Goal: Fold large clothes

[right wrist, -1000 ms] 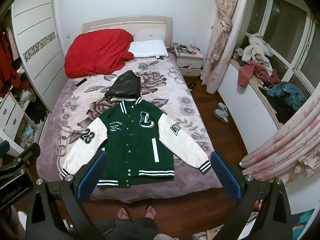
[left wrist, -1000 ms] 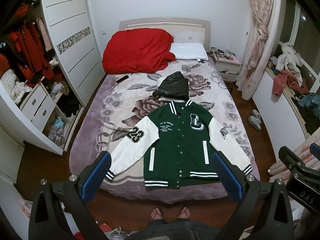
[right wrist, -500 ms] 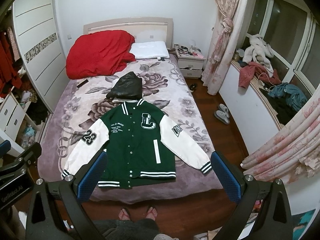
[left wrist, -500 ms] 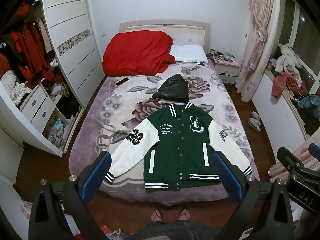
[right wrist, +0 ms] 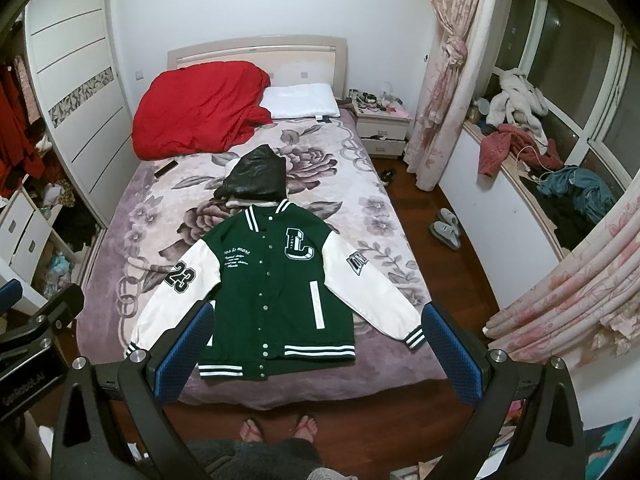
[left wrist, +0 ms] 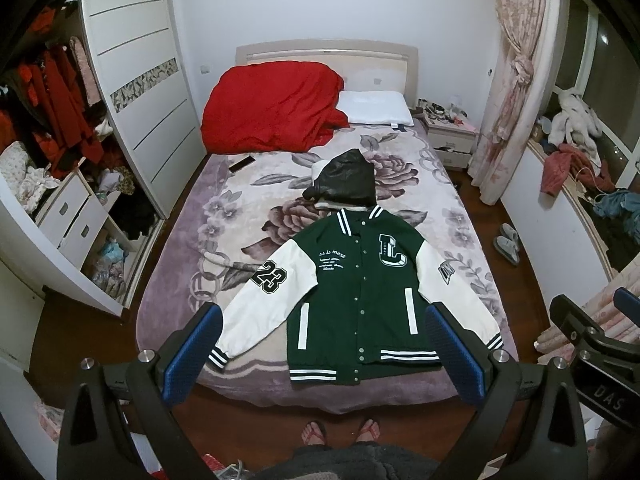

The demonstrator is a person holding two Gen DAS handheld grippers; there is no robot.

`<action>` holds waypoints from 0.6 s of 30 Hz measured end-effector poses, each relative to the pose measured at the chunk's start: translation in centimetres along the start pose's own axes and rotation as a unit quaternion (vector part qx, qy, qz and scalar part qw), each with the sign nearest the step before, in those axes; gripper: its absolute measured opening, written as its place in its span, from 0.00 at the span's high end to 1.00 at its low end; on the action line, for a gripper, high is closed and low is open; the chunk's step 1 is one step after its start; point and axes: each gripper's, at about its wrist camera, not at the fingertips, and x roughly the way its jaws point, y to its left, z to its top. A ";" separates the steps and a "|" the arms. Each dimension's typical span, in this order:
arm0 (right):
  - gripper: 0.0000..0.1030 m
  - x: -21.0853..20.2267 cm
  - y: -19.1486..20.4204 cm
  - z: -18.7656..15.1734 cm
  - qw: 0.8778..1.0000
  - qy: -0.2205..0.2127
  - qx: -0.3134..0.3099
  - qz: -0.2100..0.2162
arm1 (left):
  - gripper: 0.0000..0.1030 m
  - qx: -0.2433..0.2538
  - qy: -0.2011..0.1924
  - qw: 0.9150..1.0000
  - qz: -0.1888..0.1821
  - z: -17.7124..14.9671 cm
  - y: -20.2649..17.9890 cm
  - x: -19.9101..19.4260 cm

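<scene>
A green varsity jacket [left wrist: 360, 292] with white sleeves lies spread flat, front up, at the foot of the bed; it also shows in the right wrist view [right wrist: 280, 288]. Its sleeves angle outward and down. My left gripper [left wrist: 324, 344] is open and empty, held high above the foot of the bed. My right gripper [right wrist: 316, 344] is open and empty at about the same height. Neither touches the jacket. A folded black garment [left wrist: 344, 180] lies just beyond the collar, also in the right wrist view [right wrist: 256, 178].
The bed [left wrist: 224, 216] has a floral cover, a red duvet [left wrist: 272, 108] and a white pillow [left wrist: 376, 108] at its head. An open wardrobe [left wrist: 60, 160] stands left. A nightstand [right wrist: 382, 128], curtains [right wrist: 448, 80], slippers [right wrist: 446, 228] and a cluttered windowsill [right wrist: 520, 148] are right. My feet [left wrist: 340, 432] are at the bed's foot.
Both views have shifted slightly so the jacket sits a little lower and farther in frame. The jacket has not moved and both grippers stay open.
</scene>
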 end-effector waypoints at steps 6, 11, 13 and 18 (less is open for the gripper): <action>0.00 -0.1 0.8 1.4 1.000 0.004 0.013 0.006 | 0.00 -0.003 -0.017 1.000 0.014 1.2 0.0 2.1; 0.00 4.2 0.6 2.1 0.998 -0.015 0.055 0.026 | 0.00 0.023 -0.048 0.998 0.021 2.1 -0.1 6.6; 0.00 8.6 -0.4 -0.2 0.997 0.012 0.078 0.023 | 0.00 0.030 -0.037 0.999 0.020 1.4 0.5 9.7; 0.00 20.3 -6.4 -4.4 0.977 0.086 0.197 -0.002 | 0.00 -0.020 -0.005 1.000 0.009 0.9 -0.2 19.6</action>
